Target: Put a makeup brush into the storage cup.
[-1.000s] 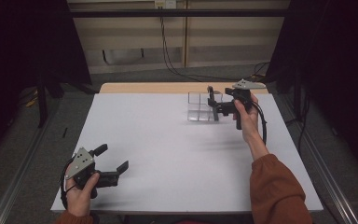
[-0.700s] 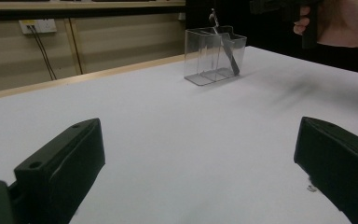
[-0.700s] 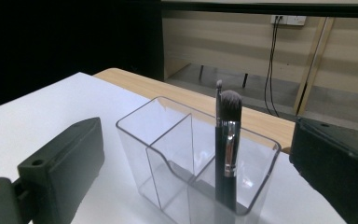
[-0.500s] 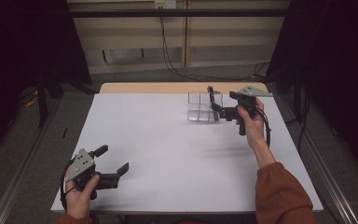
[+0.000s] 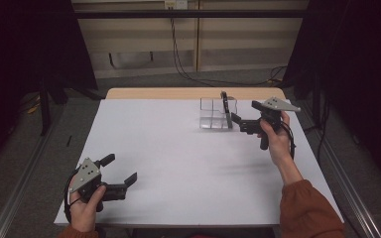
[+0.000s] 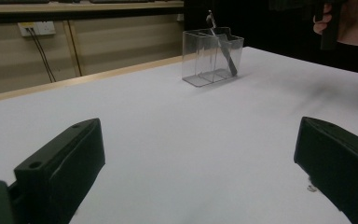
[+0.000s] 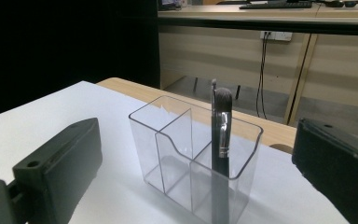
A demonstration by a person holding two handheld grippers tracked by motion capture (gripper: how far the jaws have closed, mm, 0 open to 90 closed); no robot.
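Worktop (image 5: 178, 148) is bare white apart from one item: clear acrylic organiser (image 5: 217, 113) at the far right, near the back edge. It has several compartments; makeup brush (image 7: 221, 140) stands in the one nearest the right claw, bristles up, leaning slightly, handle end on the compartment floor. Looks placed, so I'd call the drop-off done. Right claw (image 5: 238, 123) sits just beside the organiser on its right, jaws wide apart, gripping nothing; in its own view the jaws flank the organiser without touching it. Left claw (image 5: 119, 172) is well apart from all this, low over the near left corner, jaws also spread wide and empty. Remaining, as I read it: pull the right claw clear, and nothing else is on the worktop to load. Can't tell from the high view whether the brush tip rests on the organiser's rim or a divider; too small.
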